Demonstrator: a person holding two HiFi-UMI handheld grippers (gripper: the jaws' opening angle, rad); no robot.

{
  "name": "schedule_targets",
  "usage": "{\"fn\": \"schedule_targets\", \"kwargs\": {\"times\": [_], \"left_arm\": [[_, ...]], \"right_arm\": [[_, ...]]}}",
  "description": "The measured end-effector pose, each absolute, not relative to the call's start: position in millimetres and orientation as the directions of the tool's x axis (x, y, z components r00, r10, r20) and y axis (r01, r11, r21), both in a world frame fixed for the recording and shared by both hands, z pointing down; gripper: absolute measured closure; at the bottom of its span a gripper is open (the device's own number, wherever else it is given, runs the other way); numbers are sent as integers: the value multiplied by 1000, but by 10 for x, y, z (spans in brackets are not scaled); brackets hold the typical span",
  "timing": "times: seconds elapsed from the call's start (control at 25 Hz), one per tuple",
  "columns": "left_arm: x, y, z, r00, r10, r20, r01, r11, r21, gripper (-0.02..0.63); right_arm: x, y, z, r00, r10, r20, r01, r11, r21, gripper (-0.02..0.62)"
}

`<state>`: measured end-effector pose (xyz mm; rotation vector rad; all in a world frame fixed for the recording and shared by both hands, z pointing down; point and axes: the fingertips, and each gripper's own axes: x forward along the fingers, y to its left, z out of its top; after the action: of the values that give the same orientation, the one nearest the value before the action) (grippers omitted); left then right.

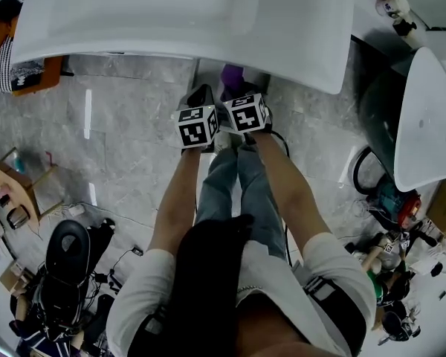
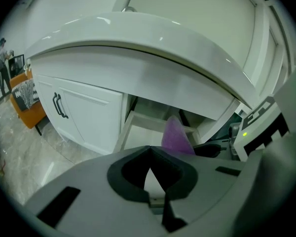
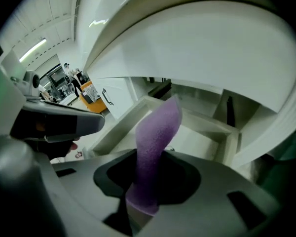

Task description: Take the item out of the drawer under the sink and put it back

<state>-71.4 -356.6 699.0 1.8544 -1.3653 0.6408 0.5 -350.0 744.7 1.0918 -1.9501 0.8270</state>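
Right gripper (image 3: 143, 184) pinches purple sponge strip (image 3: 155, 142): porous, slightly bent, upright before open drawer (image 3: 117, 126) under sink (image 1: 208, 13). Left gripper (image 2: 149, 157) jaws pressed together, empty.

I see left claw (image 2: 149, 154) tips together, facing open drawer (image 2: 138, 135). Purple item (image 2: 176, 134) above drawer; cabinet handle (image 2: 59, 105) left of drawer.

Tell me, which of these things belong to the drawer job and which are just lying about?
Part of the job:
- purple spongy item, clamped in the right gripper
- open drawer under the sink
- left gripper, closed and empty

Just lying about:
- orange seat
- white tub
- bottles
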Motion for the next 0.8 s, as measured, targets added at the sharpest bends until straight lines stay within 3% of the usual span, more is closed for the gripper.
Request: {"fn": "schedule_targets", "kwargs": {"times": [0.28, 0.48, 0.8], "left_arm": [[-751, -3480, 6990, 303, -587, 751, -953, -160, 259, 603], [-803, -3507, 7001, 302, -590, 749, -952, -142, 272, 603], [-835, -3523, 6936, 301, -596, 745, -952, -147, 267, 603]], "right_arm": [[6, -3433, 7482, -383, -405, 830, -888, 409, -210, 443], [-131, -3458, 7429, -425, -417, 803, -874, 421, -244, 359], [-129, -3532, 7245, -436, -446, 781, -868, 436, -236, 325]]}}
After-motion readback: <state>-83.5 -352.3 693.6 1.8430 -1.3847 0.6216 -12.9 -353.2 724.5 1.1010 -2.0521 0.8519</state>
